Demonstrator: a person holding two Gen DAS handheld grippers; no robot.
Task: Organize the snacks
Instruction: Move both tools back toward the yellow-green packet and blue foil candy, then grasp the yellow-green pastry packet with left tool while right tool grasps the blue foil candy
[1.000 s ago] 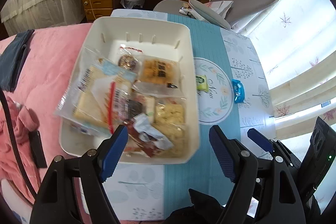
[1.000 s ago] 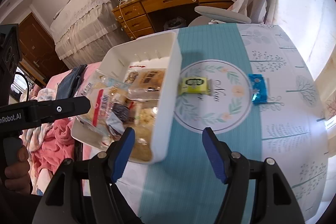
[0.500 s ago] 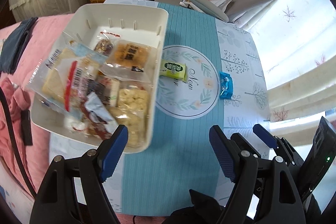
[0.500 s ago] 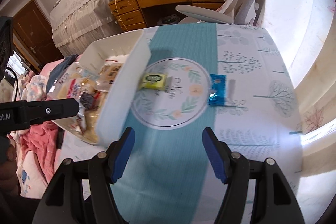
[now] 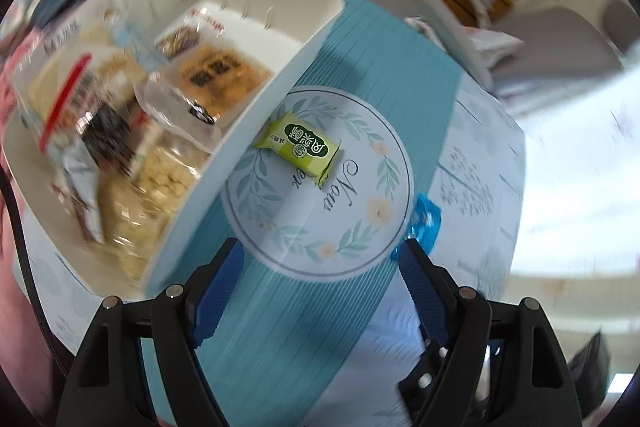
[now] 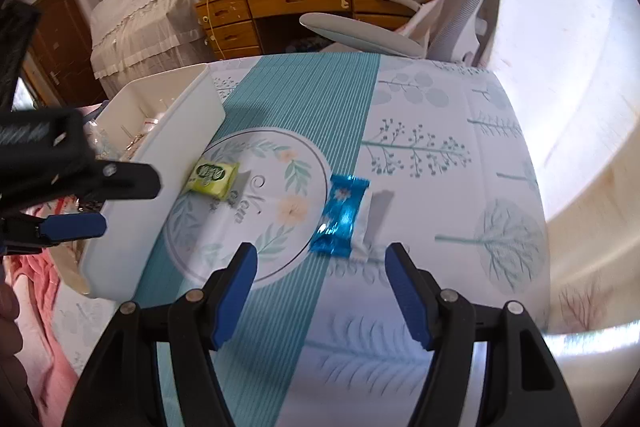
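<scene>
Hovering wide and empty: left gripper (image 5: 320, 267) above green snack (image 5: 298, 146), lying just beside, perhaps touching, white bin (image 5: 256, 115); right gripper (image 6: 320, 279) wide, empty, above blue snack (image 6: 340, 215) on tablecloth (image 6: 420, 147).

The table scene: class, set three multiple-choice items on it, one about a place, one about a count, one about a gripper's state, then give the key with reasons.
1. Where does the green snack packet lie?
A. Inside the white bin
B. On the tablecloth beside the white bin
C. Between the right gripper's fingers

2. How many snack packets lie loose on the tablecloth?
A. One
B. Two
C. Four

3. How is the right gripper?
A. Open and empty
B. Shut on the blue packet
C. Shut on the bin's rim

Key: 1 B, it lies just outside the bin's wall. 2 B, the green packet and the blue packet. 3 A, its blue fingers stand apart with only cloth between them.
</scene>
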